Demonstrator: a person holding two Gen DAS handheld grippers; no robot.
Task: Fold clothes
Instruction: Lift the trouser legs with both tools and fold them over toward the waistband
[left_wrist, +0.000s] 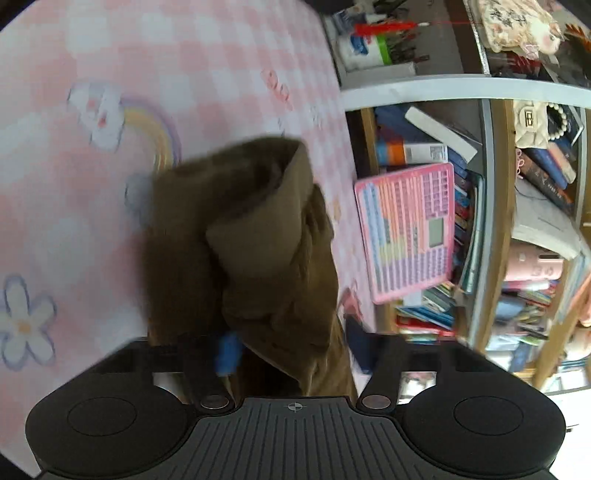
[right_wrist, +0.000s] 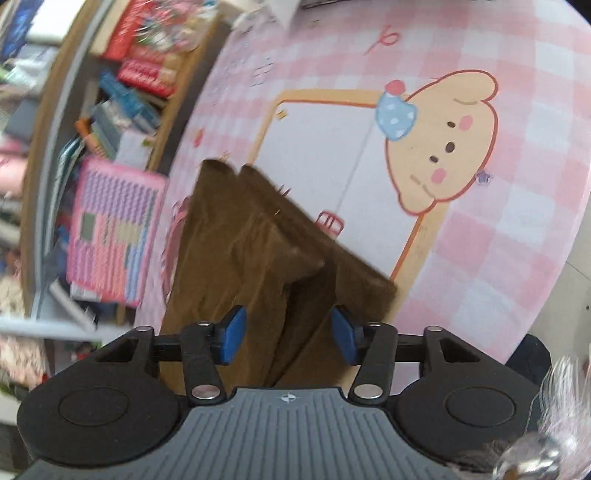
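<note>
a brown garment is hanging bunched above a pink checked counter, draping toward 6 o'clock. the left hand-held gripper is mostly buried in cloth, one blue pad showing, so i cannot tell its grip. the right hand-held gripper is standing wide, fabric lying between its blue pads. the cloth is looking soft, thick and floppy, likely light; pinching a hem edge seems best. a bookshelf is sitting at 3 o'clock.
</note>
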